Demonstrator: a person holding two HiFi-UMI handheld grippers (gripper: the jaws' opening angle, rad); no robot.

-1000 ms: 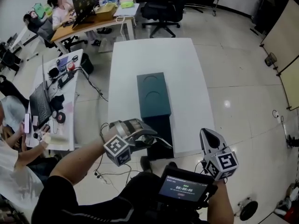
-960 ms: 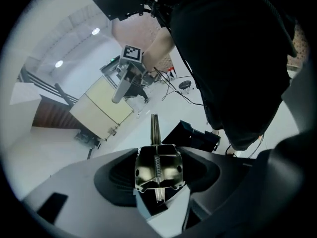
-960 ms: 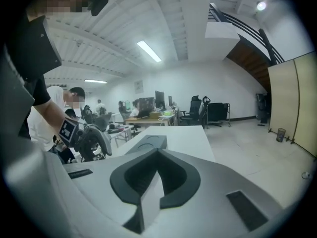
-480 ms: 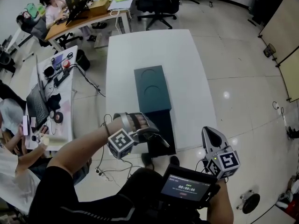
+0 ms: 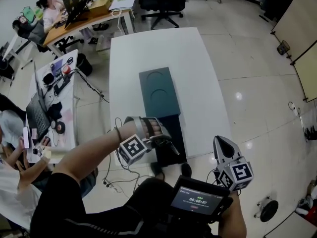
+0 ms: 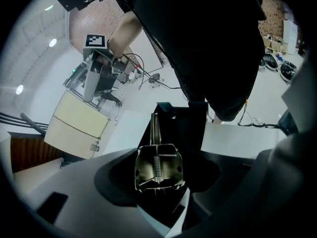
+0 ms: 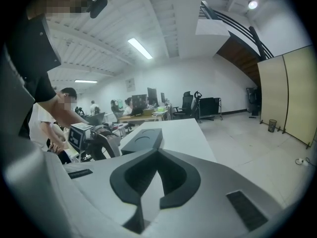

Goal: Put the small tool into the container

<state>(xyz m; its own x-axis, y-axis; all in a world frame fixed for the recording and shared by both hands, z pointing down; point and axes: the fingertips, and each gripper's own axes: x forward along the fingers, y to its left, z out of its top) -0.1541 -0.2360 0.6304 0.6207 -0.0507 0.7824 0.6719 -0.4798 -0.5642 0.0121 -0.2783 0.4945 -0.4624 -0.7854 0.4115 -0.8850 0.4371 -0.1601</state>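
A long dark teal container (image 5: 157,89) lies on the white table (image 5: 198,78), and its near end is an open black compartment (image 5: 174,133). My left gripper (image 5: 167,144) hangs over that compartment's near left edge, shut on the small tool. In the left gripper view the small tool (image 6: 157,167) is a metal spring clip with a thin blade pointing forward, clamped in my left gripper (image 6: 158,155) above the black compartment (image 6: 185,120). My right gripper (image 5: 221,148) is off the table's near right corner, shut and holding nothing. The right gripper view shows my right gripper (image 7: 157,155) and the container (image 7: 143,139) ahead.
A white desk (image 5: 69,113) with a laptop and cables stands left of the table. People sit at the far-left desks, with office chairs (image 5: 161,4) beyond. A small timer screen (image 5: 197,201) sits at the person's waist. Shiny floor lies to the right.
My left gripper has come down and rolled, and now sits closer over the open black compartment, still with the tool. My right gripper has barely shifted.
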